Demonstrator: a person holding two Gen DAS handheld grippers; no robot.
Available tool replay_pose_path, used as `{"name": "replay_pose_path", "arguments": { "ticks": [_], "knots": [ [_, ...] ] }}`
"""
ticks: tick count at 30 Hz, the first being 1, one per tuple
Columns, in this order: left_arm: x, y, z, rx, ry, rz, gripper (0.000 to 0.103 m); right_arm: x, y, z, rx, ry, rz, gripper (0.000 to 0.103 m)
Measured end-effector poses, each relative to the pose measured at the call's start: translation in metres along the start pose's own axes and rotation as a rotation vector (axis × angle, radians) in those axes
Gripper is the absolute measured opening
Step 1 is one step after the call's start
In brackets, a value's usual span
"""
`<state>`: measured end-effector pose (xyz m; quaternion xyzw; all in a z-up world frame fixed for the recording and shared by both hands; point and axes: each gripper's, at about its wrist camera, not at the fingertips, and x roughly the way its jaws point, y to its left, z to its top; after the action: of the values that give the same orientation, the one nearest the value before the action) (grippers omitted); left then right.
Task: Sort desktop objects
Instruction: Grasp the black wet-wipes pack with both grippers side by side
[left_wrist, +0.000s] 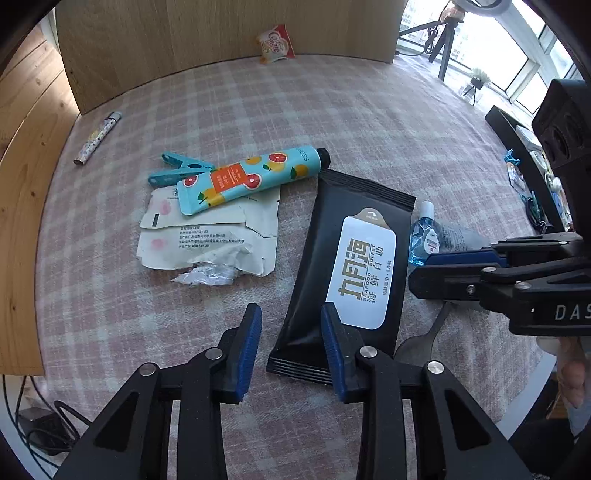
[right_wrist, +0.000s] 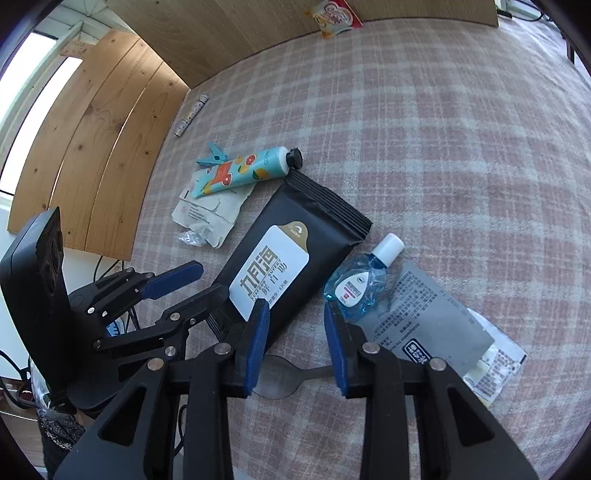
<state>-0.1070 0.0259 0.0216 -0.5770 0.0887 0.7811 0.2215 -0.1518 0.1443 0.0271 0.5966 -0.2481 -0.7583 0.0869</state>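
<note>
Your left gripper (left_wrist: 291, 345) was spread wide and empty above the checked pink cloth of the bench (left_wrist: 369, 122), its right finger over the near end of the black wet-wipe pack with the white label (left_wrist: 347, 258). Your right gripper (right_wrist: 297, 341) was likewise spread and empty, hovering over a flat grey metal spoon (right_wrist: 280, 376), with the small blue liquid bottle with a white cap (right_wrist: 360, 282) just beyond its right finger.

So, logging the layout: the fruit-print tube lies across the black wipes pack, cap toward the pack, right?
Not quite: the tube lies across the torn white packet, not the wipes pack. Its cap does point toward the pack. The left wrist view shows it.
</note>
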Motion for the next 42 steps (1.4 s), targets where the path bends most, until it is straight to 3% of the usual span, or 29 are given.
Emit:
{"name": "replay_pose_path", "arguments": {
  "ticks": [3, 11, 19, 22, 25, 32, 42],
  "knots": [
    [0.001, -0.001, -0.002, 0.001, 0.004, -0.020, 0.032, 0.008, -0.003, 0.003, 0.037, 0.032, 0.030, 0.029],
    [0.005, -0.021, -0.009, -0.009, 0.015, -0.105, 0.032, 0.016, -0.012, 0.022, 0.065, 0.026, 0.006, 0.022],
    [0.027, -0.068, 0.017, -0.055, 0.004, -0.171, 0.035, 0.013, -0.020, 0.034, 0.025, 0.043, -0.015, 0.024],
    [0.036, -0.077, 0.025, -0.037, -0.009, -0.163, 0.037, 0.005, -0.029, 0.029, 0.007, 0.044, -0.032, 0.025],
    [0.030, -0.056, 0.028, -0.040, -0.009, -0.169, 0.037, 0.001, -0.038, 0.026, 0.004, 0.038, -0.023, 0.025],
    [0.023, -0.071, 0.031, -0.080, -0.032, -0.185, 0.037, -0.016, -0.043, 0.021, -0.021, -0.013, -0.046, 0.026],
    [-0.011, -0.100, 0.068, -0.050, -0.110, -0.176, 0.037, -0.069, -0.050, 0.037, -0.020, -0.110, -0.020, 0.026]
  ]
}}
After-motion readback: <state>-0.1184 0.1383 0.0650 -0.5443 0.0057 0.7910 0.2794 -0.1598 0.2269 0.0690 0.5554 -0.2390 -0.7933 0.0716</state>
